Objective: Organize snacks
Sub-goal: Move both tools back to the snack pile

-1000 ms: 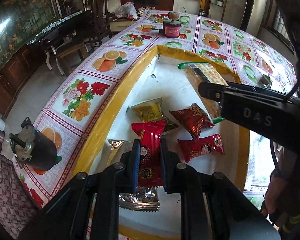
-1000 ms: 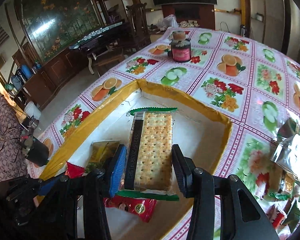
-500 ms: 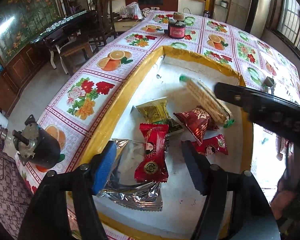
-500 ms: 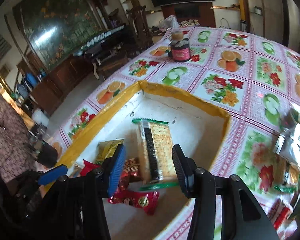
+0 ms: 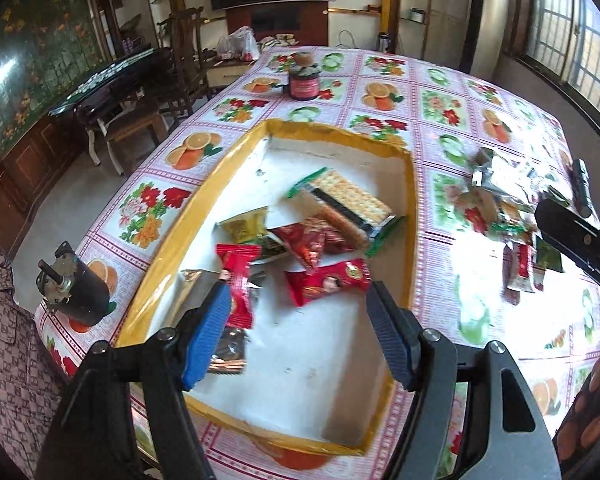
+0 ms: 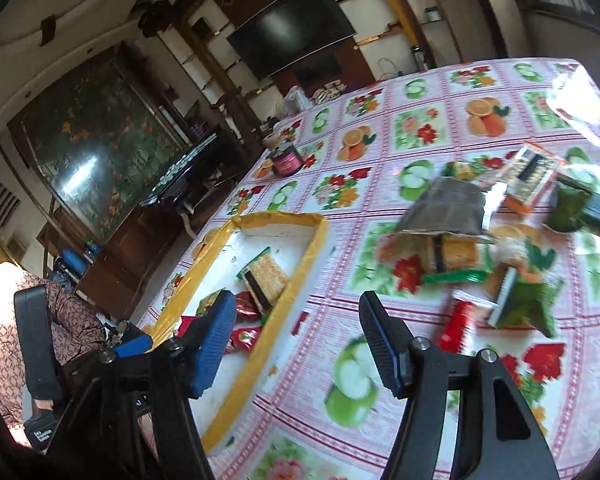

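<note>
Yellow-rimmed tray (image 5: pixel 407 216) at frame centre holds the cracker pack (image 5: pixel 350 200). Left tool (image 5: pixel 296 336) spread, empty; right tool (image 6: pixel 296 344) opening, empty. Approach loose snacks (image 6: pixel 500 248), upper right, squarely.

Loose snack pile (image 6: pixel 512 240) motion-blurred, labels unreadable; silver packet (image 5: pixel 204 312) partly behind left tool.

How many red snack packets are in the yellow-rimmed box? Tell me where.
3: red packet on the silver bag, face-print packet mid-box, dark red packet against the cracker pack. Others may be hidden.
</note>
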Demonstrator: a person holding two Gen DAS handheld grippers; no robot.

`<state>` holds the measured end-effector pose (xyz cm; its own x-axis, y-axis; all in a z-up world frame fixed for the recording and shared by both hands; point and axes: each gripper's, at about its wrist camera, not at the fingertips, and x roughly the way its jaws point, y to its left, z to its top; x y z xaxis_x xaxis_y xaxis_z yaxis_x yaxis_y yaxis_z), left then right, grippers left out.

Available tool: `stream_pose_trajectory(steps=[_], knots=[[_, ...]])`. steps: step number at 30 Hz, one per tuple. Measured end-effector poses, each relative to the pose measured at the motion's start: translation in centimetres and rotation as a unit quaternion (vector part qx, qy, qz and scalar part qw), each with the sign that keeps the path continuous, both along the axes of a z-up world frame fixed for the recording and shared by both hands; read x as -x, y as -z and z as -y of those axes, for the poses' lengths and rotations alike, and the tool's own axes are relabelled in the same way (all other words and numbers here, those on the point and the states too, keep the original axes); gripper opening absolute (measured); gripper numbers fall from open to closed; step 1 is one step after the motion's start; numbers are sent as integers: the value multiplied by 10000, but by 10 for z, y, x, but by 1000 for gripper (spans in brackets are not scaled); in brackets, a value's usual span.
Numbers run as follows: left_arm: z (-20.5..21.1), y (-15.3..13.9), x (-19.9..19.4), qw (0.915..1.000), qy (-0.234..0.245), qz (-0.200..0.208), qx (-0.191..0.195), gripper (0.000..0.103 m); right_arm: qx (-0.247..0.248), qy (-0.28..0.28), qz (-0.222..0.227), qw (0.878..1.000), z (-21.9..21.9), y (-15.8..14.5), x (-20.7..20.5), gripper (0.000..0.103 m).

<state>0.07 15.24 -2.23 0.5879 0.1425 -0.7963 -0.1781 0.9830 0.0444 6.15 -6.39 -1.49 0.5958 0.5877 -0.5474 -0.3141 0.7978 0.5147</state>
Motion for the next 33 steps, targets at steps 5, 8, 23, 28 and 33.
stream_pose_trajectory(steps=[5, 8, 23, 28, 33], knots=[[28, -7, 8, 9996, 250, 84, -62, 71, -2, 220, 257, 9994, 35, -3, 25, 64], [45, -8, 11, 9991, 421, 86, -66, 71, 180, 339, 379, 9985, 54, -6, 38, 64], [124, -2, 3, 9910, 1331, -89, 145, 71, 1103, 1330, -68, 9849, 122, 15, 59, 65], [144, 2, -7, 9872, 1559, -194, 262, 71, 1157, 1379, -87, 9836, 126, 19, 55, 65], [157, 13, -22, 9834, 1706, -406, 461, 71, 1082, 1344, -216, 9848, 130, 26, 44, 65]])
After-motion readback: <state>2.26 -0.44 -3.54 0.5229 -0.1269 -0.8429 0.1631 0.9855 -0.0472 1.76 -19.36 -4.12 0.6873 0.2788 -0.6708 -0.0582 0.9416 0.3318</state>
